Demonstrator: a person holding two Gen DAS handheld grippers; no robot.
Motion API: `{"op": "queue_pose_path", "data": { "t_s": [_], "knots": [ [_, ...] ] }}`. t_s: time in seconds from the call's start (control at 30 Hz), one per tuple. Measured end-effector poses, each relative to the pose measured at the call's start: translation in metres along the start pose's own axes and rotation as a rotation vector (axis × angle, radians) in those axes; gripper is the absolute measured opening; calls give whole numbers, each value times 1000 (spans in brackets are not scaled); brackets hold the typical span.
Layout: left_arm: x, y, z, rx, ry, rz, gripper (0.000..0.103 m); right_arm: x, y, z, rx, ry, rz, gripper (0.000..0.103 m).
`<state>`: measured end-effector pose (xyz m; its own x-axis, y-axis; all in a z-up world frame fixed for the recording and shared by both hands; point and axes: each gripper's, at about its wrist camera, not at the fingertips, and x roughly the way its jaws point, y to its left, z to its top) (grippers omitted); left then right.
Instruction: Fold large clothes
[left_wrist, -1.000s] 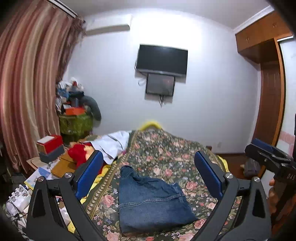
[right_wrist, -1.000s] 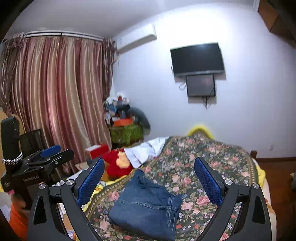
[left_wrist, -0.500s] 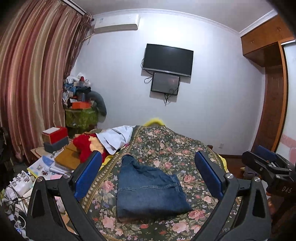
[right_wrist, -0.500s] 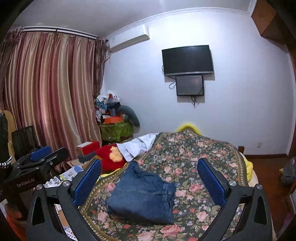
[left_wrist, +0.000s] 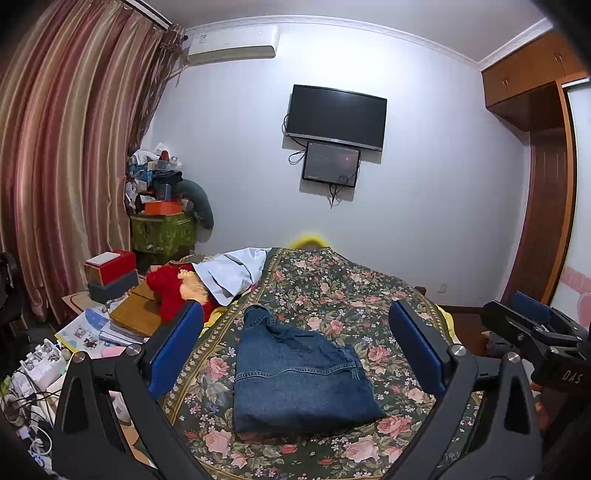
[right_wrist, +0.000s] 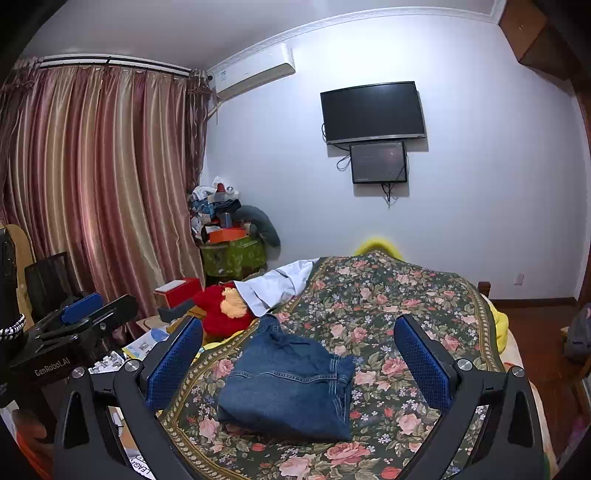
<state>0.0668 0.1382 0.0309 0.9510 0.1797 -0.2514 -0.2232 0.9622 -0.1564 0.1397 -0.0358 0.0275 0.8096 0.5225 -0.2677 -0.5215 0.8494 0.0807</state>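
A folded blue denim garment (left_wrist: 299, 376) (right_wrist: 291, 380) lies on a floral bedspread (left_wrist: 351, 291) (right_wrist: 406, 295) near the bed's front end. My left gripper (left_wrist: 295, 350) hangs open above and short of the denim, blue pads wide apart, nothing between them. My right gripper (right_wrist: 297, 354) is likewise open and empty, held back from the garment. Each gripper shows at the edge of the other's view: the right gripper (left_wrist: 535, 332) at the right, the left gripper (right_wrist: 81, 317) at the left.
A red plush toy (left_wrist: 170, 291) and a white cloth (left_wrist: 232, 269) lie at the bed's left side. Boxes, books and papers (left_wrist: 110, 314) crowd a low surface on the left, by a curtain (left_wrist: 55, 166). A wooden wardrobe (left_wrist: 543, 221) stands on the right.
Both grippers have drawn back a little from the bed and tilted up, so more wall and ceiling show. The denim lies still, folded as before.
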Motion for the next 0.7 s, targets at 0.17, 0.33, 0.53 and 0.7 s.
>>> {"op": "queue_pose_path", "data": {
  "t_s": [0.17,0.33,0.53,0.7],
  "knots": [
    [0,1,0,16,-4,-4,101,1,-1,0,0,1,3,103],
    [0,-1,1,25,-5,-8,101,1,0,-1,0,-1,3,103],
    [-1,-1,2,26,-3,-17,101,1,1,0,-1,-3,3,103],
    [0,0,5,33,-1,-26,101,0,2,0,1,-6,4,103]
  ]
}}
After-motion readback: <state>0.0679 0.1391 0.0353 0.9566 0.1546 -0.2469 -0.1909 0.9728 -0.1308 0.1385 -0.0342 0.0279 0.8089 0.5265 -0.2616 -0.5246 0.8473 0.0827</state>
